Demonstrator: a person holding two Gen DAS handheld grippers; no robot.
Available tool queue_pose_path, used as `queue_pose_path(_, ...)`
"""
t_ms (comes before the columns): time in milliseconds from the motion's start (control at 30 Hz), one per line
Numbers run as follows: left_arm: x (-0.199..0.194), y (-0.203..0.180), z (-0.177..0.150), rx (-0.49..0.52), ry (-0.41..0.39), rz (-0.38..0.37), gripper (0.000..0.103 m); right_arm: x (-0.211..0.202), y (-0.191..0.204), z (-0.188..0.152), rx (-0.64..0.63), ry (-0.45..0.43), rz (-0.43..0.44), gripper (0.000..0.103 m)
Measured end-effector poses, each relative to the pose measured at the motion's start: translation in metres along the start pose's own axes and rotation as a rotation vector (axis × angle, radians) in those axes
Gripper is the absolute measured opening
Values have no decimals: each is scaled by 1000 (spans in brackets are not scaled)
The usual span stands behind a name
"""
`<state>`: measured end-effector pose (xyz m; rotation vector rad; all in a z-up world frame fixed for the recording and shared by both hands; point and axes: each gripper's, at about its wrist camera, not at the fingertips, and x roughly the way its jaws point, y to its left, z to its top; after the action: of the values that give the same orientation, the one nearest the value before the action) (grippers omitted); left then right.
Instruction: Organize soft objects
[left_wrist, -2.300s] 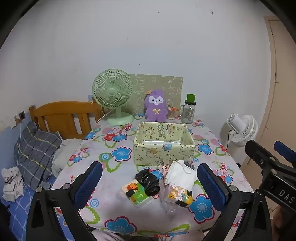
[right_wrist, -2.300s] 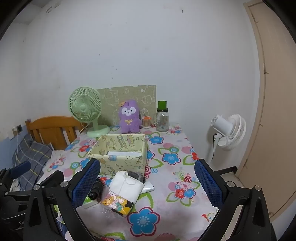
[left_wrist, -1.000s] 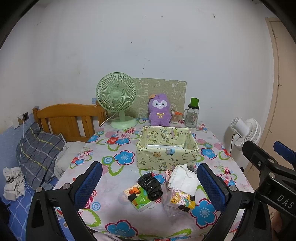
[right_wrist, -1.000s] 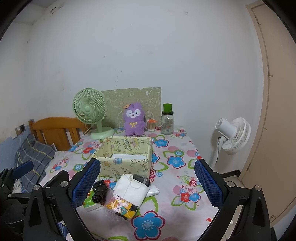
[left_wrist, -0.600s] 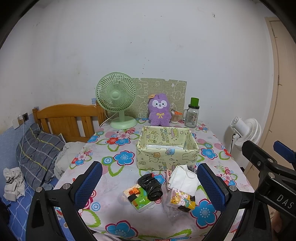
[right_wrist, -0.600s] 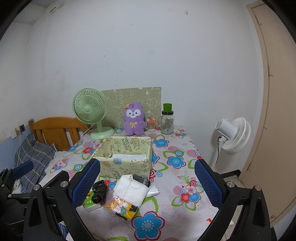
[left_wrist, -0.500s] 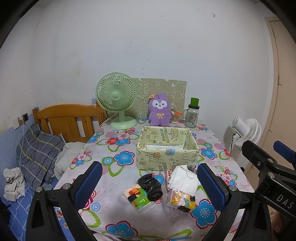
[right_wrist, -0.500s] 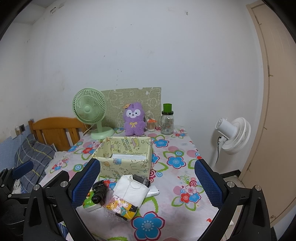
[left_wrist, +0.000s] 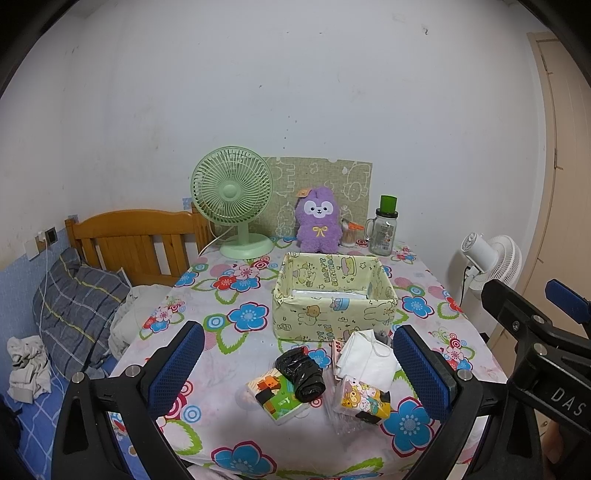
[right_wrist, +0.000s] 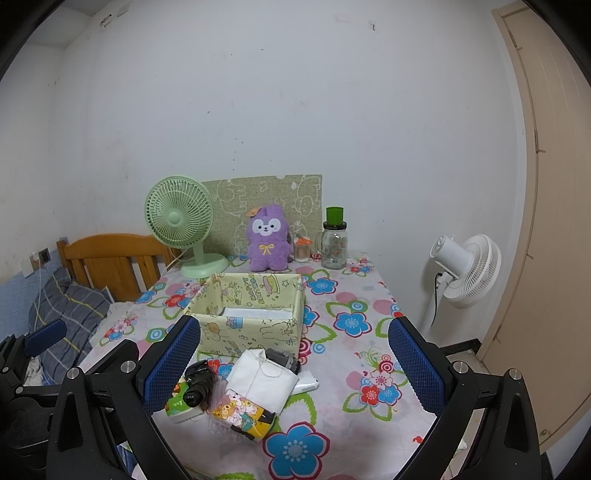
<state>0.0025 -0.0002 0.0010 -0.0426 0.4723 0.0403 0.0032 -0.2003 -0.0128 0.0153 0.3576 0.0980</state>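
Note:
A yellow cartoon-print fabric box (left_wrist: 334, 309) (right_wrist: 255, 320) stands open mid-table. In front of it lie a black plastic roll (left_wrist: 301, 373) (right_wrist: 197, 384), a green cartoon tissue pack (left_wrist: 275, 398) (right_wrist: 177, 404), a white folded cloth (left_wrist: 365, 360) (right_wrist: 264, 378) and a yellow bear-print pack (left_wrist: 364, 401) (right_wrist: 242, 410). My left gripper (left_wrist: 301, 373) is open and empty, held above the table's near edge over this pile. My right gripper (right_wrist: 291, 367) is open and empty, just right of the left one.
A green desk fan (left_wrist: 232, 201), a purple plush (left_wrist: 317, 223) and a glass jar with green lid (left_wrist: 384, 232) stand at the table's back. A bed with pillow (left_wrist: 77, 306) is left. A white floor fan (right_wrist: 465, 271) and a door are right.
Both grippers rose and tilted slightly since 2.3 s ago, so the table sits lower in view. Over the last second nothing visibly moved. Both stay open.

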Motion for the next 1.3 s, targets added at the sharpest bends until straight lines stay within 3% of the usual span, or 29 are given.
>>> queue_pose_path(700, 13, 0, 1, 5, 20, 5, 102, 17, 4, -1, -4, 32, 4, 103)
queue_pose_path(1300, 68, 8, -9, -22, 106, 6, 102, 82, 13, -15, -1, 122, 60, 103)
